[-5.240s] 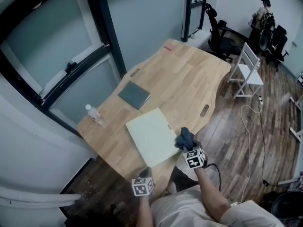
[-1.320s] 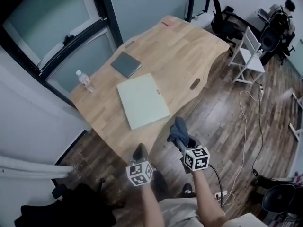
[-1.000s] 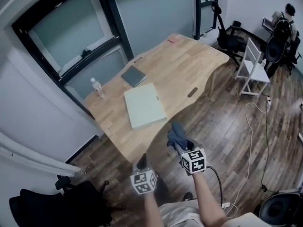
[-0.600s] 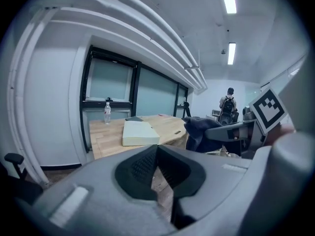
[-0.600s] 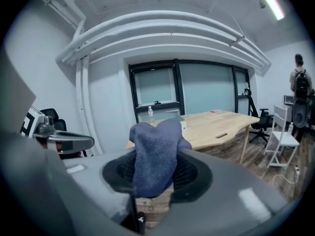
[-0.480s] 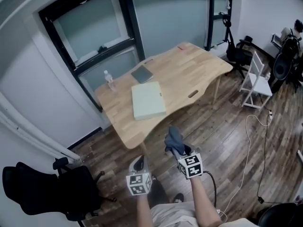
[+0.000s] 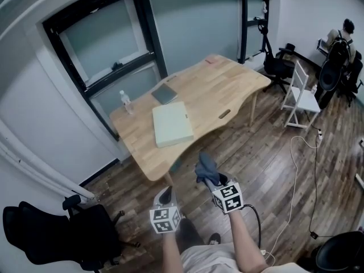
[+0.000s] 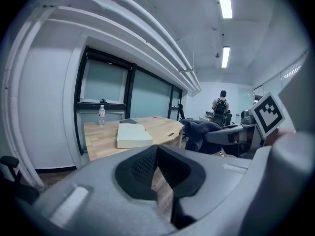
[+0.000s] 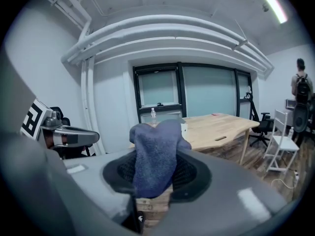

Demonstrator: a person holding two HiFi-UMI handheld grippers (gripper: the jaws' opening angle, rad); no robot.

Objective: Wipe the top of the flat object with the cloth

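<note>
The right gripper (image 7: 218, 181) is clamped on a crumpled dark blue cloth (image 7: 206, 166) (bunched above the jaws). The left gripper (image 7: 166, 194) has its jaws pressed together, with nothing between them. The pale green flat rectangular object (image 7: 172, 124) lies on the light wooden table (image 7: 227, 84), well apart from both grippers.

Cloth (image 9: 155, 156) fuzzy, matt; table (image 7: 227, 87) pale smooth wood; flat object (image 7: 172, 124) matt; floor (image 7: 273, 169) dark wood planks.
</note>
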